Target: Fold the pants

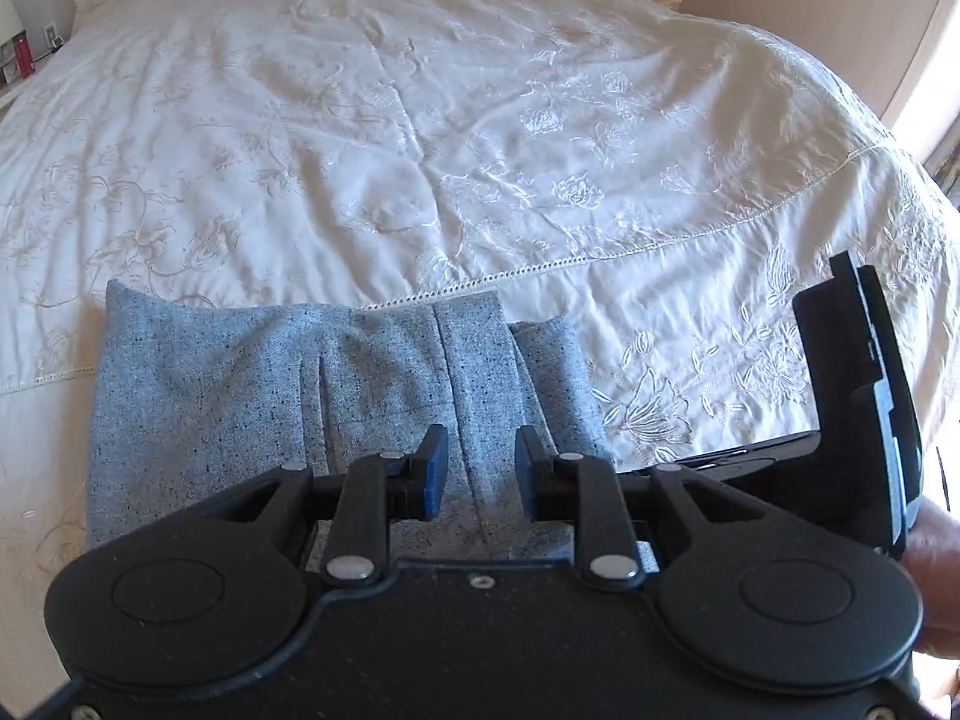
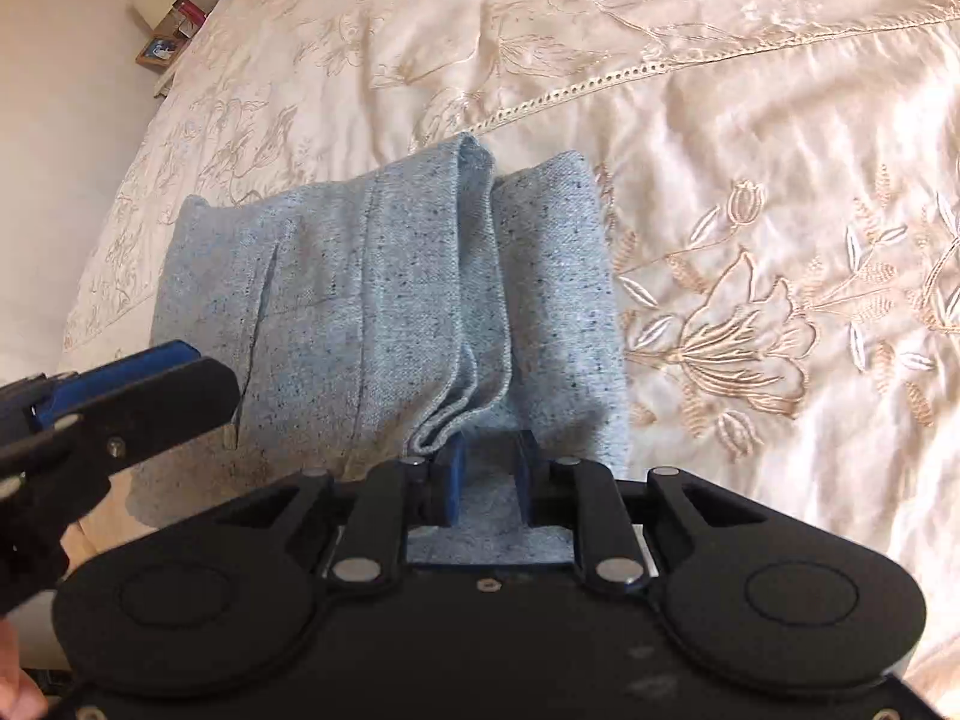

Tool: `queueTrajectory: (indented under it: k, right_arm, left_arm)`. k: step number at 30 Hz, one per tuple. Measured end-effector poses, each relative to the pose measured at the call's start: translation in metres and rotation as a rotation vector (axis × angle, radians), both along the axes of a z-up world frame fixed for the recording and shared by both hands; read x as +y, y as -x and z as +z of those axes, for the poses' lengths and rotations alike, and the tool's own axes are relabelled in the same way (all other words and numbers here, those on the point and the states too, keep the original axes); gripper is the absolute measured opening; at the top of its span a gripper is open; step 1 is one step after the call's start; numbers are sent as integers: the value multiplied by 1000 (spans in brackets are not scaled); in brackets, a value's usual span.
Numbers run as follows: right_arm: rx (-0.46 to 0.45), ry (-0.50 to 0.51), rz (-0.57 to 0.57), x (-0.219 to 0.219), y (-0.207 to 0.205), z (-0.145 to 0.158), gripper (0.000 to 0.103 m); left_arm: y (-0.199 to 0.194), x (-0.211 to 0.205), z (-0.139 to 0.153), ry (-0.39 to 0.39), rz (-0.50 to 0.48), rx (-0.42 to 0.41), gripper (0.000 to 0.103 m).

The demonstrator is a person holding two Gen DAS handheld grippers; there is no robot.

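A bed (image 1: 420,120) with a cream embroidered cover fills both views; a bedside shelf with small items sits at ten o'clock. The pants (image 2: 390,300), blue-grey and folded into a block, lie on the cover near its edge. The left gripper (image 1: 481,471) hangs tilted down over them, jaws apart, nothing between. The right gripper (image 2: 487,477) also points down, jaws apart, seemingly not pinching the cloth.
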State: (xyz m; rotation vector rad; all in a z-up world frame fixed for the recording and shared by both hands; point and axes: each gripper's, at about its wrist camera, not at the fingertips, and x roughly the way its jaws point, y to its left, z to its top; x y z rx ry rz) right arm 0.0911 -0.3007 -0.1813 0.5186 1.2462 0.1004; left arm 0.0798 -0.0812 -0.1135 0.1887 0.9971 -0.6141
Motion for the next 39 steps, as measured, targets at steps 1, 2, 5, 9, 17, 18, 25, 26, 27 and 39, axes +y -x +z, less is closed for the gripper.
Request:
queueTrajectory:
  k: [1,2,5,9,17,18,25,26,27,39]
  right_arm:
    - [-6,0,16,-4,2,1,21]
    - [-10,-1,23,-8,3,2,23]
    - [-11,-12,34,-19,5,6,26]
    - [-82,10,35,-26,-1,23,36]
    - [-97,-103,-48,-29,-19,17,45]
    - [-83,-107,-41,-25,-23,12,45]
    - [-23,-154,-28,-6,-21,-11,48]
    - [-18,-165,-22,-3,-21,-12,48]
    - [-17,-175,-8,4,-22,-13,48]
    - [-236,78,156,20,10,68,9]
  left_arm:
    - [3,4,4,14,5,-14,34]
    - [3,9,7,17,11,-21,36]
    - [-9,21,2,-36,75,-26,42]
    - [-41,53,-28,-130,292,26,41]
    - [-42,57,-66,-224,262,175,37]
    - [-38,57,-61,-213,252,169,36]
    - [-20,86,-37,-173,332,164,38]
    - [-19,91,-35,-175,338,158,38]
    - [-19,97,-33,-180,347,151,39]
    - [-30,151,-13,-164,440,76,55]
